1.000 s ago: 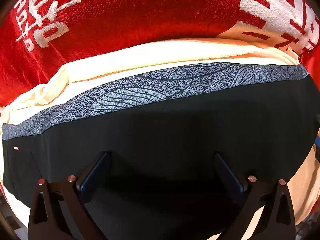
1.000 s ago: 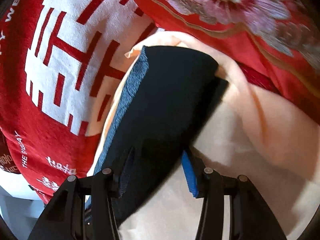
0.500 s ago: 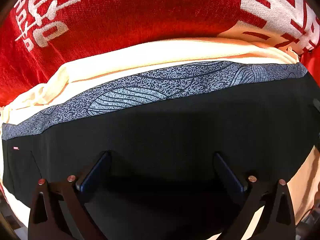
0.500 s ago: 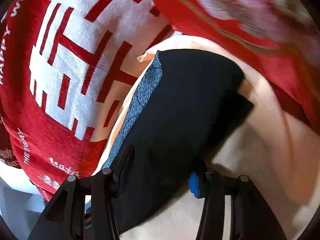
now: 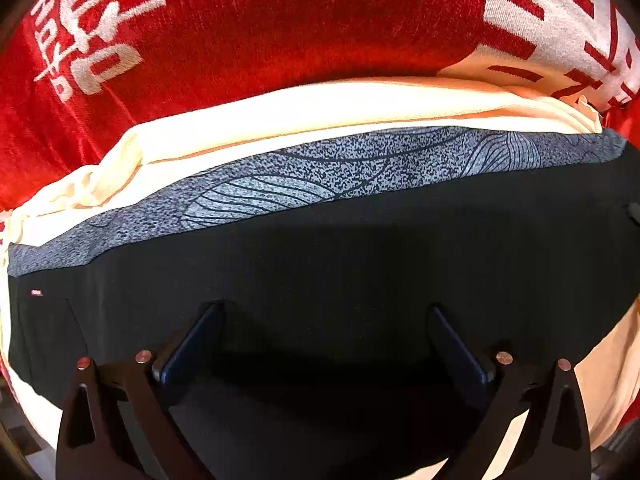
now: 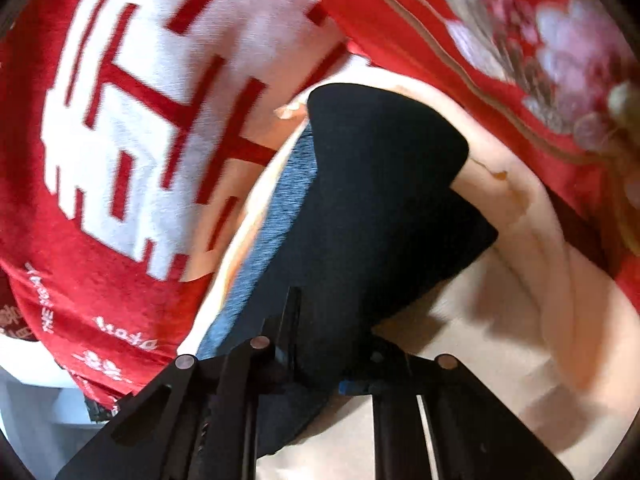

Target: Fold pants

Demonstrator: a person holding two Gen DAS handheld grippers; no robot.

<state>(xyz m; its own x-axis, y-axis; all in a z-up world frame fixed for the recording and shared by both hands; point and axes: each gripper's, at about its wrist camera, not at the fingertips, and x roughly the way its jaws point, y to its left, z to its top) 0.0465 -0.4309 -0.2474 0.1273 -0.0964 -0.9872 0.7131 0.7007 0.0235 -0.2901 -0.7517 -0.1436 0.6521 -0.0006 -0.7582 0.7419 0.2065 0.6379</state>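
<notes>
Black pants with a grey patterned waistband lie spread on a cream cloth. My left gripper points straight down at the black fabric. Its jaws stand wide and are closing slightly, with the pads resting on the cloth and pinching nothing. In the right wrist view the pants run away from me with the waistband on the left. My right gripper is closing on the near edge, and the black fabric is pinched between its fingers and raised a little.
A red blanket with white characters lies under the cream cloth. A red floral cover lies at the far right. Pale floor shows past the blanket's lower left edge.
My right gripper's jaws went from half apart to pinched on the pants' near edge, and the edge has lifted slightly. The left gripper and the fabric under it look the same.
</notes>
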